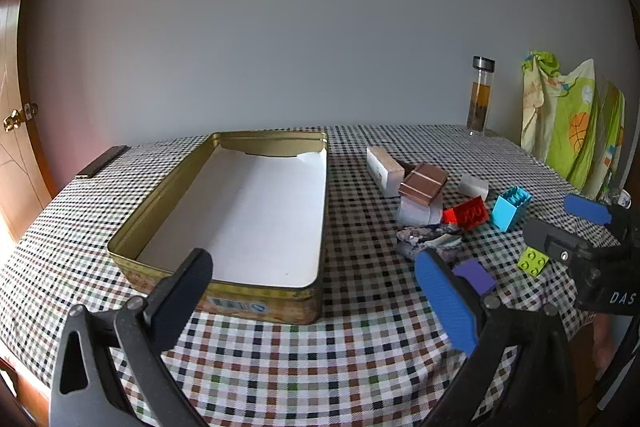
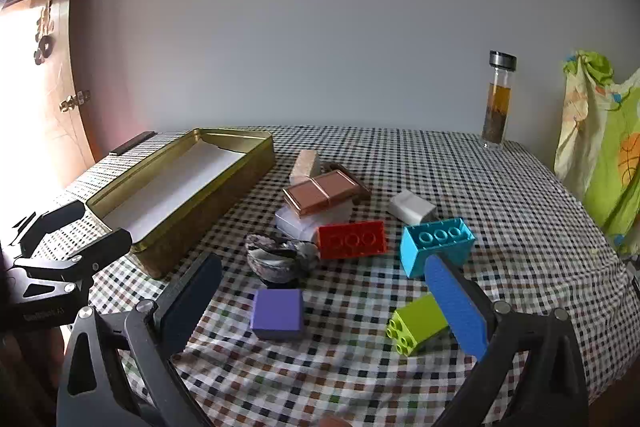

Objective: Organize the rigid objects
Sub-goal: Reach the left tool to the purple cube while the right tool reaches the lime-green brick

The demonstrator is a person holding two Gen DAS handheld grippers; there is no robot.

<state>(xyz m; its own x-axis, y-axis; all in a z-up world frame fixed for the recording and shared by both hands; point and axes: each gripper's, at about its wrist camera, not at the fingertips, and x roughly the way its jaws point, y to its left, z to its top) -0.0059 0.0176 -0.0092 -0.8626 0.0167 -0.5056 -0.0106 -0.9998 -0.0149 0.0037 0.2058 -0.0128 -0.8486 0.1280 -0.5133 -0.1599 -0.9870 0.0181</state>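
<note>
Your left tool point(image 1: 316, 297) hangs spread wide over the gold tin point(image 1: 224, 291), whose white-lined floor only this view shows in full. Your right tool point(image 2: 324, 301) is equally spread and holds nothing above the purple block point(image 2: 277, 313) on the table point(image 2: 500, 187), where the lime brick point(image 2: 414, 325) shows plainly.

Right wrist view: open checkered surface point(image 2: 500, 195) at centre right and along the bottom. Gold tin point(image 2: 200, 211) walls off the left; purple block point(image 2: 278, 313), shell point(image 2: 280, 259) and blue brick point(image 2: 436, 245) crowd the centre.
</note>
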